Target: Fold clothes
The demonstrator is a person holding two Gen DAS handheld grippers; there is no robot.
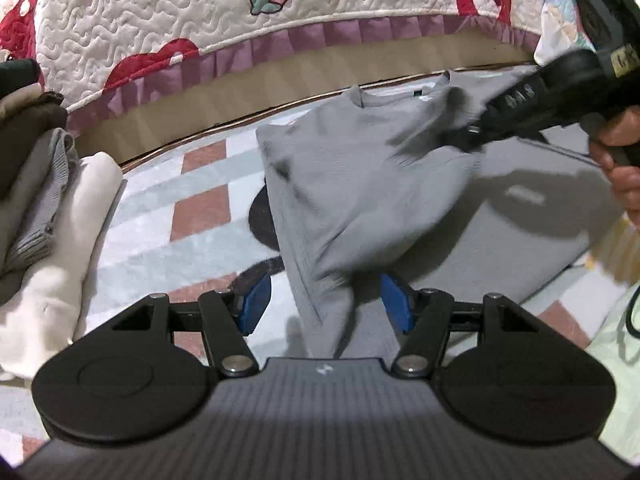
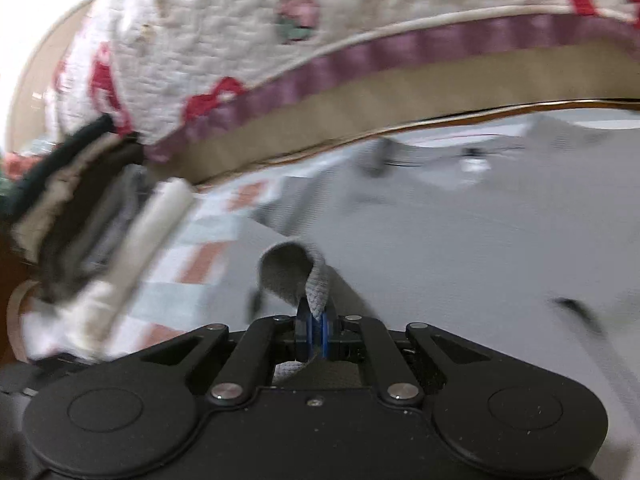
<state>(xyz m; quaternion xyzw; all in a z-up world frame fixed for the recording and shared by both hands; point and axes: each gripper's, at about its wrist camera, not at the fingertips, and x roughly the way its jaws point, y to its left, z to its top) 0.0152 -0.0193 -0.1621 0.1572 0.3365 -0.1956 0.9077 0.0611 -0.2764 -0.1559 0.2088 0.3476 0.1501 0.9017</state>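
Observation:
A grey long-sleeved top [image 1: 360, 184] lies on the checked mat, its collar toward the bed. My right gripper [image 1: 472, 136] enters from the right, held by a hand, and lifts a fold of the top's right side over the body. In the right wrist view that gripper [image 2: 317, 334] is shut on a grey cuff or edge of the top [image 2: 308, 280]. My left gripper [image 1: 324, 304] stands open low over the top's lower part, blue pads [image 1: 254, 306] wide apart with grey cloth between them, not clamped.
A stack of folded clothes [image 1: 44, 208], cream, grey and dark, sits at the left on the checked mat [image 1: 180, 216]. A bed with a quilted white and red cover [image 1: 240, 20] and purple frill runs along the back. The person's hand [image 1: 616, 160] is at the right.

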